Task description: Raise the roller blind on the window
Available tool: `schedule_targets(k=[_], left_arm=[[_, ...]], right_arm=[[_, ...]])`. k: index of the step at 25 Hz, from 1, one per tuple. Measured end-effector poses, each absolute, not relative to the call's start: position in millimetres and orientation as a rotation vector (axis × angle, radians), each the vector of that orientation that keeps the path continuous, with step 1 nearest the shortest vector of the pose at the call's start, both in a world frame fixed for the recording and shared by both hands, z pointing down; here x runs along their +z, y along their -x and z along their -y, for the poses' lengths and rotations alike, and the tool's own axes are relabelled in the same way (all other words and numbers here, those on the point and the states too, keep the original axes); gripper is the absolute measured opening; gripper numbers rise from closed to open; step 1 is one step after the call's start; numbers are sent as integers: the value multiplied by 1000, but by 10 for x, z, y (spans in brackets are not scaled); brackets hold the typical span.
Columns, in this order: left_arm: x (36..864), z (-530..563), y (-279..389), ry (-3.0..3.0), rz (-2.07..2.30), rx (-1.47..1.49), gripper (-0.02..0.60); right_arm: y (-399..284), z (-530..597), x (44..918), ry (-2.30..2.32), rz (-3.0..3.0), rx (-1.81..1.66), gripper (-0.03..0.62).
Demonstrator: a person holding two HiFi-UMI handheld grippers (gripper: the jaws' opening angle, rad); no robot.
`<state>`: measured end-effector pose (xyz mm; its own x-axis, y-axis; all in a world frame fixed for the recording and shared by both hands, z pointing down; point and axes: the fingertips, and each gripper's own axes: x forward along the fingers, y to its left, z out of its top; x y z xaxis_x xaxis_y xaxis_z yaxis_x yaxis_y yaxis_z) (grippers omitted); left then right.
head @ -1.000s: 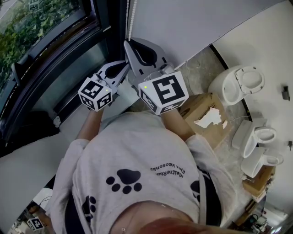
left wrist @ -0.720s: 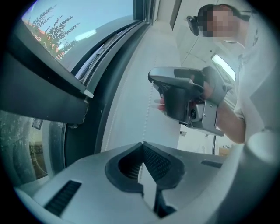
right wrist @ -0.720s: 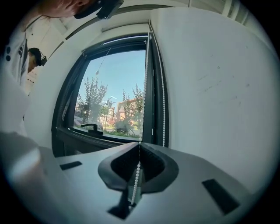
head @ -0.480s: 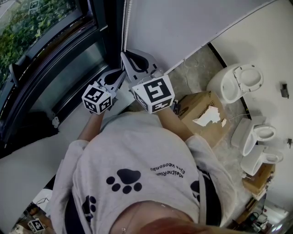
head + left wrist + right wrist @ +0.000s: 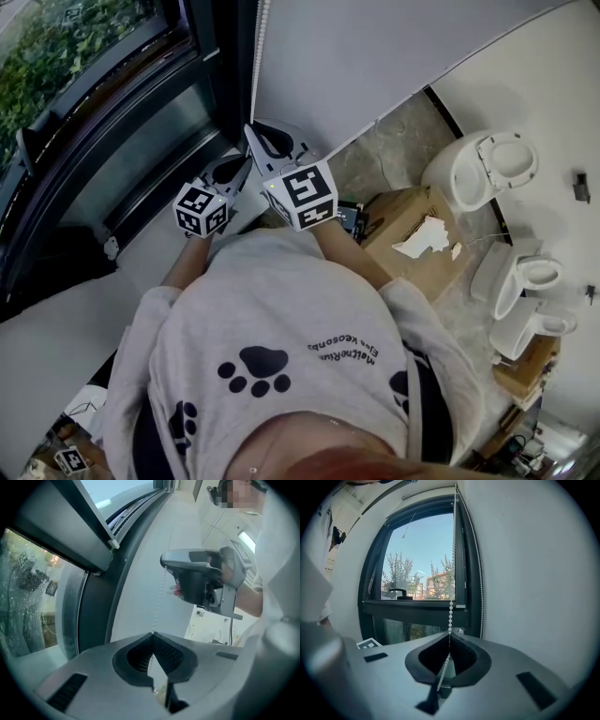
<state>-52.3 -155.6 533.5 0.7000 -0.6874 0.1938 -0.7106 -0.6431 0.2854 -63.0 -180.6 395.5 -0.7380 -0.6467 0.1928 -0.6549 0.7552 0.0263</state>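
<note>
**White bead chain clamped by both grippers at the window**

Dark metal frames the window, whose glass is bare in the right gripper view. No fabric of the roller blind can be picked out against the pane, so it is probably rolled up above the window. A plain matt white wall meets the window's right-hand frame.

The right gripper, smooth grey plastic with ribbed black pads, has its jaws pressed together on the bead chain. This chain hangs taut just in front of the window's right frame edge. The left gripper is lower and nearer the window's sill. Its jaws are likewise closed at the tips, with the chain rising from between them.

The chain is a thin cord of small round beads, light and limp, and tight only under pull. The smooth beads are likely to slip through flat pads, so the hold is best taken across the cord with a bead seated in the ribs. A steady pull parallel to the window frame should suit it, since a jerk might snap the cord.
</note>
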Motion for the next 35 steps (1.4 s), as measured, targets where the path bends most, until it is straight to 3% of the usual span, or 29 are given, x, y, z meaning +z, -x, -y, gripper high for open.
schedule_targets(k=[12,14,17,25,27,30,35], left_arm=[[5421,1484,547,-2593,1133,144,14],[5288,1497,547,-2600,1133,93,114],[4996,1518,564,-2636,1147,17,126],[4216,1656,846,-2651,1356,-102,15],[4100,1696,886,-2653,1381,-85,8],[3966,1748,938,-2639,1429,-88,8],[3653,1742,1010,-2617,1581,-154,8]], right_arm=[[617,1798,4130,-1053,2753,81,9],[621,1797,4123,-1054,2756,78,9],[626,1774,4104,-1056,2773,50,9],[678,1735,4014,-1048,2802,-54,11],[689,1731,3947,-1083,2807,-92,15],[645,1761,3808,-1176,2795,-149,118],[336,1756,3451,-1467,2742,-218,116]])
